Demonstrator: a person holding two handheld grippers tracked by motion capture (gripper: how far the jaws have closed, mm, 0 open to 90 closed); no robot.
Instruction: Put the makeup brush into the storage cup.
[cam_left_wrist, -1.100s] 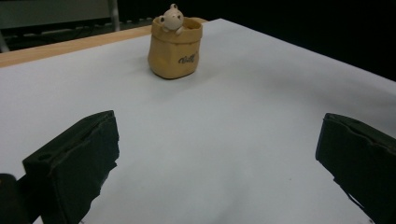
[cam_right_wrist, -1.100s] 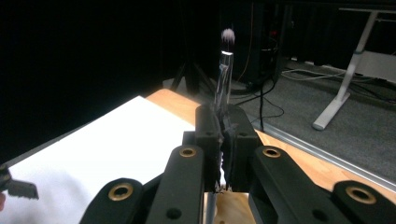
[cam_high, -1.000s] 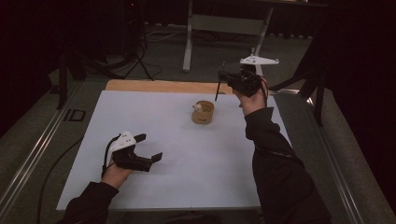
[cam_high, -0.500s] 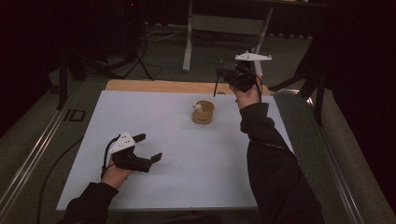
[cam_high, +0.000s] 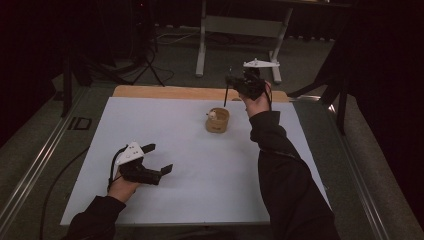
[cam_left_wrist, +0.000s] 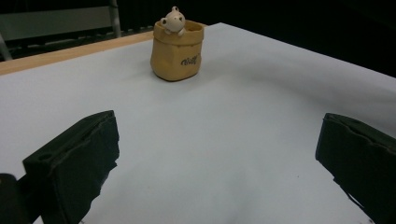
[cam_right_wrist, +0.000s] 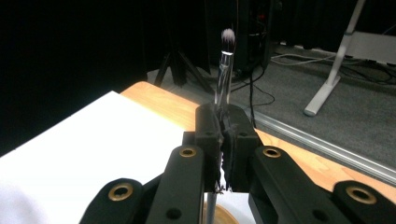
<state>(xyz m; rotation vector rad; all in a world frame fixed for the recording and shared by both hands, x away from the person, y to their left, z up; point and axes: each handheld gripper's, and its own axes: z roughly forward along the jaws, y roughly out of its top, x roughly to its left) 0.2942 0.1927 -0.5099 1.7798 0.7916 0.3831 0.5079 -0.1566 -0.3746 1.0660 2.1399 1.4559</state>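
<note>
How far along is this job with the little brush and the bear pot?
Done: the right claw has picked up the makeup brush and grips it upright, bristles up. In hand: it hovers just behind the tan pot. Left: lowering the brush into the pot. The left claw rests open on the table.

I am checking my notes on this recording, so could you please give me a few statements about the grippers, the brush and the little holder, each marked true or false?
1. The right gripper is shut on a makeup brush. True.
2. The brush's bristles point down into the holder. False: in the right gripper view the bristle end points up, away from the jaws.
3. The left gripper holds the tan holder. False: its jaws stand open over the white table cover, well apart from the holder.
4. A small bear figure sits at the holder's rim. True.
5. The brush already stands in the holder. False: it is held above and behind it.
</note>
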